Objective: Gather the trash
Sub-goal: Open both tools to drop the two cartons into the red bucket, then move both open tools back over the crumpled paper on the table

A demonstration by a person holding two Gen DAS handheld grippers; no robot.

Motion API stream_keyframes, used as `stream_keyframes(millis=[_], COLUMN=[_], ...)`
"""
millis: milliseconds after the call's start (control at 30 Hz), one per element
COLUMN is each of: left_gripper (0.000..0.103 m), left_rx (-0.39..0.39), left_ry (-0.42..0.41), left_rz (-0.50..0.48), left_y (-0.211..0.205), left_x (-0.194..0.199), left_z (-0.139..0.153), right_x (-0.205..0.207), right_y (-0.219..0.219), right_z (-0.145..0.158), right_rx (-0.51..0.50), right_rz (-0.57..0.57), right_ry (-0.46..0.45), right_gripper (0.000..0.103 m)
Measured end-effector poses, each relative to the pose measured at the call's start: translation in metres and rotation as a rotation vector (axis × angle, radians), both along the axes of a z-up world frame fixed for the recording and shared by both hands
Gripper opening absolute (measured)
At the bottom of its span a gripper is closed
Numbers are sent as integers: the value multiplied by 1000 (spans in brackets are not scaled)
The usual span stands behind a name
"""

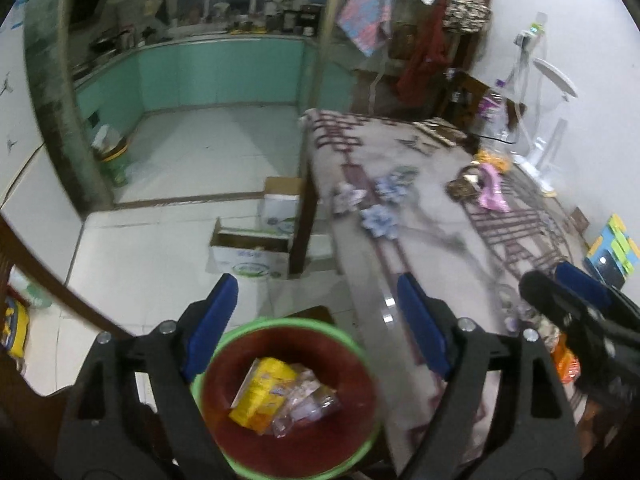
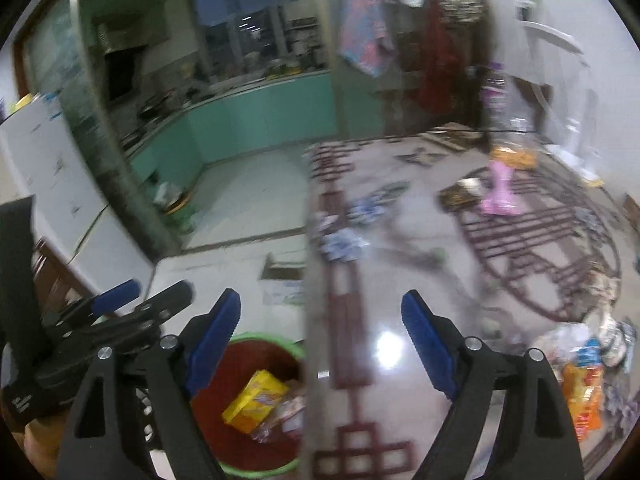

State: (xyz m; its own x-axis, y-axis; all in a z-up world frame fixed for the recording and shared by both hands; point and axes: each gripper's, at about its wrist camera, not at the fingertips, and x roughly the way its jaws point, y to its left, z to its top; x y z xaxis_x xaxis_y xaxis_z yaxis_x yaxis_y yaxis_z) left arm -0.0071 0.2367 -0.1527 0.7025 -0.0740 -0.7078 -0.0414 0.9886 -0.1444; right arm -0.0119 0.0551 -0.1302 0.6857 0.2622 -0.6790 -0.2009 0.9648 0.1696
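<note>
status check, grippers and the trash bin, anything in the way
Left gripper and right gripper open, empty. Green-rimmed red bin holds yellow packet. Crumpled wrappers left on table; nothing blocking.

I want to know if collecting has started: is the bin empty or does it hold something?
Not empty. The bin holds a yellow packet and a clear wrapper at its bottom.

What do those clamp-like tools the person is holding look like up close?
Both tools look alike. The left gripper has two black plastic arms shaped like long triangles with cut-out slots, joined by silver round bolts, and each ends in blue fingers with ridged inner faces. The right gripper has the same black frame, silver bolts and blue fingers. No cables or sleeves show.
</note>
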Motion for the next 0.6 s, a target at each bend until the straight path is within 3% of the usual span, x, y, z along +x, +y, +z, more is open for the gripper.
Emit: stream_keyframes(millis=[133,300,600], left_gripper=[80,81,81], left_rx=[-12,-25,-27], left_ry=[-15,-7,16], left_rz=[-78,-144,-214], left_y=[-35,-80,-168], left_x=[8,19,29], left_z=[5,4,2], right_x=[11,18,46], right_y=[-57,-142,-283], right_z=[-1,-7,-44], right_rx=[-25,-80,-212], right_rz=[-158,-337,-427], right_ry=[-6,4,144], right_gripper=[86,86,87])
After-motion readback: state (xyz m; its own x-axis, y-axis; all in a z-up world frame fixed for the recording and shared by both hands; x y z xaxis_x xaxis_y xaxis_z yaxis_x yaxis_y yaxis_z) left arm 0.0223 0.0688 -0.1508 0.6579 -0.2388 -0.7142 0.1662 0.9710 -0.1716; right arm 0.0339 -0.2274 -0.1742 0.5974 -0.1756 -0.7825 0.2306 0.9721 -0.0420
